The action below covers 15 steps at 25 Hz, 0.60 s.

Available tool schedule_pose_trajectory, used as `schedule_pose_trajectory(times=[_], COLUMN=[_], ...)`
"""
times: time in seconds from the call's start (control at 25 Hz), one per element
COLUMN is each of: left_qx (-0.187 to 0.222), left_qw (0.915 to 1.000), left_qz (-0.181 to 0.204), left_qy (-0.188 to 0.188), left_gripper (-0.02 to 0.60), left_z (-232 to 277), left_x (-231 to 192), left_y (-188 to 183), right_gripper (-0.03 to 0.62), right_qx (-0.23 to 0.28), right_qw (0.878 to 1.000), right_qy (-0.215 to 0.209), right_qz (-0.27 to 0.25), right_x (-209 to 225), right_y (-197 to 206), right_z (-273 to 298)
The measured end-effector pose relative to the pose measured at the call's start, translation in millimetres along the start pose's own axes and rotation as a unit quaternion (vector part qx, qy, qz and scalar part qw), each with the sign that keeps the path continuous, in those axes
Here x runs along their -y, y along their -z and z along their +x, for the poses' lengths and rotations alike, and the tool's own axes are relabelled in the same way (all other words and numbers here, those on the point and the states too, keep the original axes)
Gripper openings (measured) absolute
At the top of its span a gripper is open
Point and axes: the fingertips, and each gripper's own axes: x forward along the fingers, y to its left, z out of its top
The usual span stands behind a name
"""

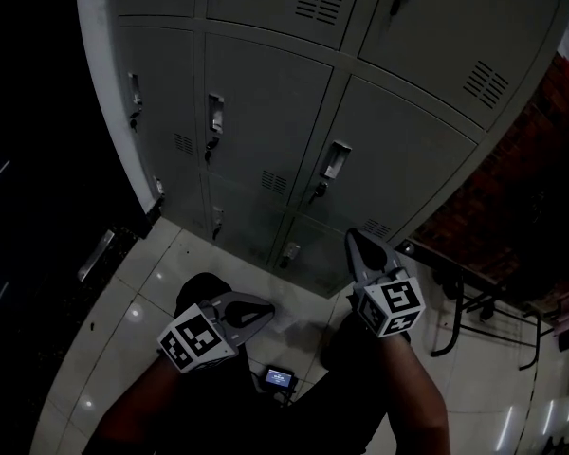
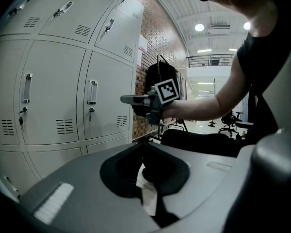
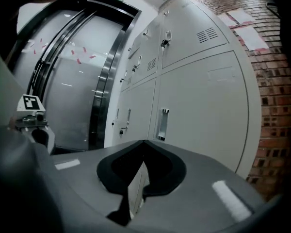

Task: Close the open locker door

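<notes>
- Two grippers are held low in the head view, above a pale tiled floor [image 1: 123,320] and facing a grey locker bank [image 1: 266,83].
- Left gripper [image 1: 264,313]: its own view shows the two jaws brought together at the tips with nothing between them. It points across towards the person's right and is well apart from the lockers.
- Right gripper [image 1: 355,242]: the jaws are likewise pressed tip to tip and hold nothing. It is aimed at the lockers, nearer to them than the left gripper. No view shows it touching a door.
- Locker door [image 3: 203,106]: this is the door directly ahead of the right gripper, in the column next to the brick wall [image 3: 276,96]. Its recessed handle [image 3: 162,124] is on the door's left edge. The door sits flush with its neighbours.
- Remaining doors: every door visible in the head view and in both gripper views also lies flat in the frame. Which of them is the task's door cannot be told.
- Keys or latches hang below several handles in the head view. Their detail is too small to make out.
- A person's bare forearm [image 2: 208,103] carries the right gripper across the left gripper view.
- A small device with a lit screen [image 1: 279,378] lies by the person's feet, between the two grippers.
- A glossy metal-framed doorway [image 3: 77,81] stands to the left of the locker bank.
</notes>
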Motion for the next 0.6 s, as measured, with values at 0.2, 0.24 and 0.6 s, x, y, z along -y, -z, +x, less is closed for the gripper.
schedule_pose_trajectory(times=[0.2,0.24,0.6], left_qx=[-0.003,-0.004,-0.001], left_qw=[1.0,1.0,1.0], left_qz=[-0.002,-0.003,-0.004], left_qy=[-0.002,-0.003,-0.001], left_gripper=[0.012,0.012,0.012], left_z=[0.2,-0.1,2.1], left_x=[-1.3,-1.6,0.1], left_y=[2.8,3.2,-0.1], right_gripper=[0.002,0.002,0.002], right_qx=[-0.013,-0.013,-0.025], right_qw=[1.0,1.0,0.997], right_qy=[-0.018,-0.021,-0.066], right_qz=[0.005,0.0,0.006], right_x=[-13.2,-17.2,-46.9], right_y=[18.9,20.9,56.9], right_z=[-49.9,-57.7,-113.5])
